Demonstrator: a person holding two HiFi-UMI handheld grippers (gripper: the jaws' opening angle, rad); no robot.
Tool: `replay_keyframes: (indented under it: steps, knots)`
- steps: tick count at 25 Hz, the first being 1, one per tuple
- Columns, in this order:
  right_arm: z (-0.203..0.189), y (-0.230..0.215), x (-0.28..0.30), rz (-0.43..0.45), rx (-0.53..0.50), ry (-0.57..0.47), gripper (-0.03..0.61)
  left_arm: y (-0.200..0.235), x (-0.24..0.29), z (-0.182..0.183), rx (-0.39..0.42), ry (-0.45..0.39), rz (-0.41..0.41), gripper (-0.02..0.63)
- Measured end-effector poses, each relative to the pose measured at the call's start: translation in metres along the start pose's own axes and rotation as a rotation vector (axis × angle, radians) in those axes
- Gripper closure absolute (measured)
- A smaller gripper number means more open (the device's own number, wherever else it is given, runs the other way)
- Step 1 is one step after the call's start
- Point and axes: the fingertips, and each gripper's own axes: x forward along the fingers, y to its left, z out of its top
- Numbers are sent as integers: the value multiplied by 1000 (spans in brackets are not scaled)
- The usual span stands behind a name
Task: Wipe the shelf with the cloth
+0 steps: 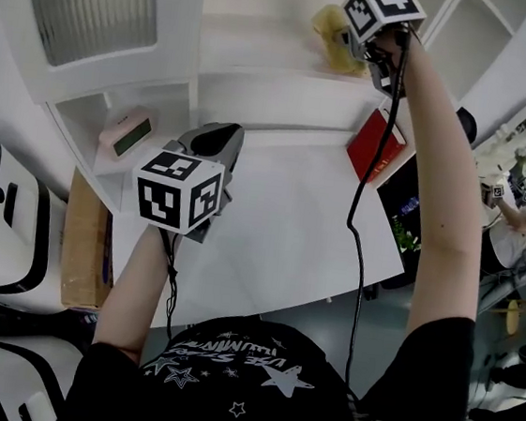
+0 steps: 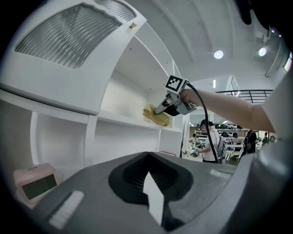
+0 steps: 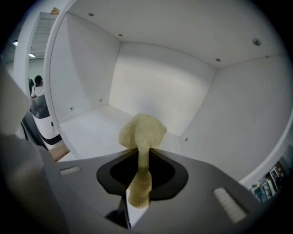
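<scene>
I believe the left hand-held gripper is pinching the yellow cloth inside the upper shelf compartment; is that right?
Not quite: it is the right hand-held gripper that is pinching the yellow cloth inside the upper shelf compartment, as the right gripper view shows. The left hand-held gripper is shut on nothing.

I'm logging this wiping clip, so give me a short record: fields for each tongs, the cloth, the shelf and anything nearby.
Left tongs: shut, nothing between them, low over the white table
Right tongs: shut on the crumpled yellow cloth, raised into the upper compartment
Shelf: white shelf unit, cloth at its upper board
Nearby: pink digital clock in a lower compartment
</scene>
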Motion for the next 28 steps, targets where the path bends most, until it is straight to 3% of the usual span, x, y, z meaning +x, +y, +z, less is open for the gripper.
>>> replay_keyframes:
  steps: [8, 22, 28]
  knots:
    - [-54, -60, 14, -126, 56, 128, 494, -11, 9, -3, 3, 9, -21, 611]
    - [-58, -34, 31, -47, 105, 77, 494, -11, 13, -10, -6, 24, -35, 611]
    - [-43, 1, 28, 12, 86, 38, 494, -8, 5, -10, -10, 21, -37, 611]
